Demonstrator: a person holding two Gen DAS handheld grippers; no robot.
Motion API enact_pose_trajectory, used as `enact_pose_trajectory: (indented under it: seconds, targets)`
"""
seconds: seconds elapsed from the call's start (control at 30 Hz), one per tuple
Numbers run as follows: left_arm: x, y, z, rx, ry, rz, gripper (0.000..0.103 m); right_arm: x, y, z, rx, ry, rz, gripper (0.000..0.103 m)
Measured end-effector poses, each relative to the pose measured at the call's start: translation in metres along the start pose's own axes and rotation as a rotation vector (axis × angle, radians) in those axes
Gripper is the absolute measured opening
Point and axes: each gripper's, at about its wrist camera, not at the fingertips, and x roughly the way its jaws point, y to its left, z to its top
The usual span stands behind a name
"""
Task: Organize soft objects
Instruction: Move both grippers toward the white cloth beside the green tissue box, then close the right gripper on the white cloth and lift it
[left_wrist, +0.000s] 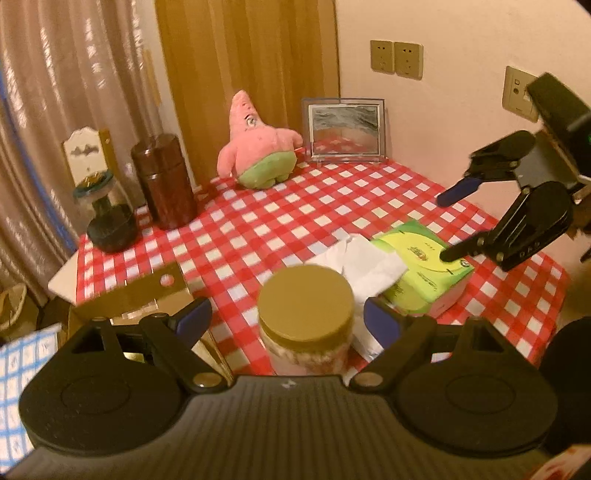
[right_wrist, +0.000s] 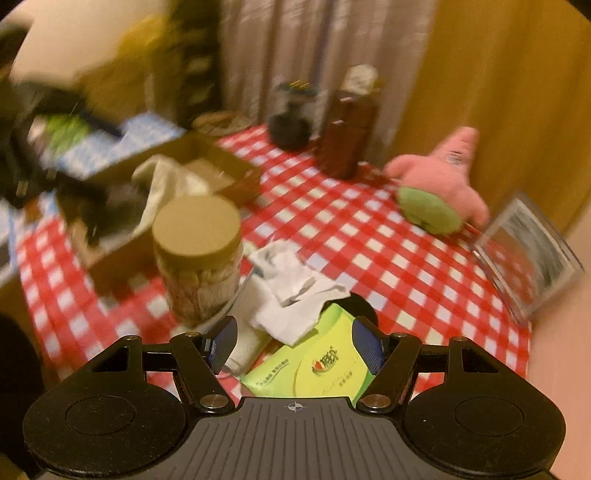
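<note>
- Checked tablecloth (left_wrist: 295, 206) was spread beneath a lidded jar (left_wrist: 306, 325) packed with pale pieces.
- Tissue box (right_wrist: 317, 365) was topped with tissue (right_wrist: 291, 295).
- Left gripper (left_wrist: 287, 321) was held wide around the jar; right gripper (right_wrist: 293, 343) wide above the box.

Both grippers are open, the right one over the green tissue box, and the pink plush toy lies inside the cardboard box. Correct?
Not quite. The left wrist view shows the pink plush toy on the checked tablecloth by the picture frame, not in a box. The rest holds: left gripper and right gripper open, the right over the green tissue box.
</note>
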Motion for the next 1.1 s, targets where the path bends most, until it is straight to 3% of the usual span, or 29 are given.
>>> enact_pose_trajectory:
  seconds: [0.4, 0.67, 0.73, 0.83, 0.9, 1.0, 1.1]
  targets:
    - [0.044, 0.028, 0.021, 0.056, 0.064, -0.047, 0.088, 0.088, -0.004, 0.015, -0.272, 0.229, 0.087, 0.069]
    - [0.061, 0.032, 0.022, 0.066, 0.075, -0.077, 0.088, 0.122, -0.003, 0.016, -0.351, 0.298, 0.093, 0.068]
    - [0.066, 0.035, 0.023, 0.063, 0.079, -0.082, 0.088, 0.125, -0.001, 0.017, -0.37, 0.3, 0.083, 0.061]
    - [0.071, 0.04, 0.025, 0.057, 0.083, -0.08, 0.088, 0.129, -0.006, 0.023, -0.356, 0.295, 0.08, 0.043]
    - [0.074, 0.043, 0.028, 0.051, 0.085, -0.078, 0.088, 0.131, -0.009, 0.026, -0.348, 0.302, 0.082, 0.022]
    - [0.078, 0.049, 0.032, 0.042, 0.08, -0.079, 0.088, 0.131, -0.019, 0.033, -0.303, 0.28, 0.083, 0.01]
    - [0.083, 0.057, 0.036, 0.034, 0.078, -0.074, 0.088, 0.13, -0.032, 0.043, -0.236, 0.229, 0.066, 0.008]
